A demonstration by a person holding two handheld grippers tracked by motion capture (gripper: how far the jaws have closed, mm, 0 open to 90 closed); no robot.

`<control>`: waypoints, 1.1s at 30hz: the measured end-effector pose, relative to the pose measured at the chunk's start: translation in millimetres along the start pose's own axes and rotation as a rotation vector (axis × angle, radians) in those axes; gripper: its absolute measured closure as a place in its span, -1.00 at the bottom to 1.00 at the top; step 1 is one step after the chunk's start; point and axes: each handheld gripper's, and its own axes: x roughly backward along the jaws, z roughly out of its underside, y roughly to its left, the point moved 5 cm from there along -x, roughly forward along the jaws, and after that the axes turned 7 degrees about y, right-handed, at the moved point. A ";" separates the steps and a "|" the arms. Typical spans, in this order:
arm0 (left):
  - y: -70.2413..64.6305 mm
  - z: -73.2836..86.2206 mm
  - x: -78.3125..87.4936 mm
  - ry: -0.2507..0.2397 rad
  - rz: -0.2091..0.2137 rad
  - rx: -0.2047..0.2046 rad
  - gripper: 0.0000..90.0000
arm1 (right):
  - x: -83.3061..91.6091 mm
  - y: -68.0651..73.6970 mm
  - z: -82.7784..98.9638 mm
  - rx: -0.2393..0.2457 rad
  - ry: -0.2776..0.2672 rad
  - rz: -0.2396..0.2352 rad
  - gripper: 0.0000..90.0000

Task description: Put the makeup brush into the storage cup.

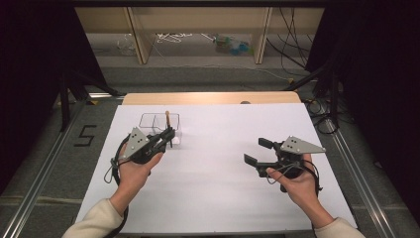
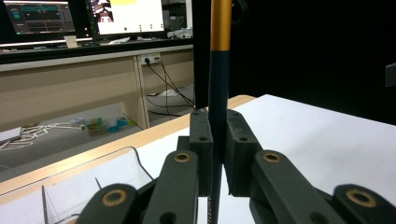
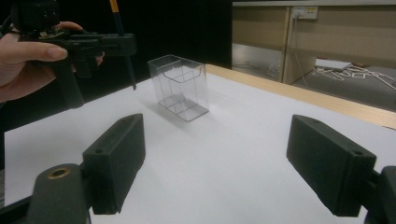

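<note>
Seemingly just short of the clear box [image 1: 159, 123] on the desk [image 1: 223, 188], the left hand-held gripper [image 1: 170, 134] clenched an upright pencil [image 2: 218, 93], tip down; the right hand-held gripper [image 1: 257, 151], jaws spread and empty, sat well apart.

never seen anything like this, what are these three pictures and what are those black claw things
A person sits at a white table holding a hand-operated gripper in each hand. The high view looks down from above; the other two pictures come from small cameras riding on each gripper, looking along its black jaws. The left gripper is clamped shut on a pencil, held upright beside a clear plastic box, the one loose thing on the table. The right gripper is open and holds nothing.
</note>
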 end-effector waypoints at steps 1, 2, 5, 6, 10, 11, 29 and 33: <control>0.5 0.0 0.1 0.001 -0.001 -0.004 0.84 | 0.6 0.1 0.5 -0.004 0.008 0.000 -0.55; 0.7 -0.1 0.2 0.001 -0.002 -0.004 0.84 | 0.9 -0.1 0.6 -0.004 0.007 0.003 -0.55; 1.1 -0.1 0.3 -0.003 -0.003 0.004 0.84 | 0.6 -0.1 0.6 -0.003 -0.005 -0.008 -0.55; 1.6 -0.1 0.5 -0.002 -0.004 0.002 0.84 | 0.9 0.0 0.8 -0.005 -0.002 -0.008 -0.55; 4.2 -0.3 1.6 -0.002 -0.011 -0.002 0.84 | 2.0 -0.6 1.3 -0.001 0.001 0.000 -0.55; 4.6 -0.2 1.6 -0.004 -0.012 0.003 0.84 | 2.3 -0.5 1.5 -0.003 0.001 -0.006 -0.55; 11.8 0.7 3.4 -0.002 -0.031 0.002 0.84 | 4.3 -3.0 2.1 0.007 -0.011 0.009 -0.55; 13.0 0.9 3.7 -0.005 -0.035 0.010 0.84 | 5.4 -2.6 2.8 0.007 0.005 0.013 -0.55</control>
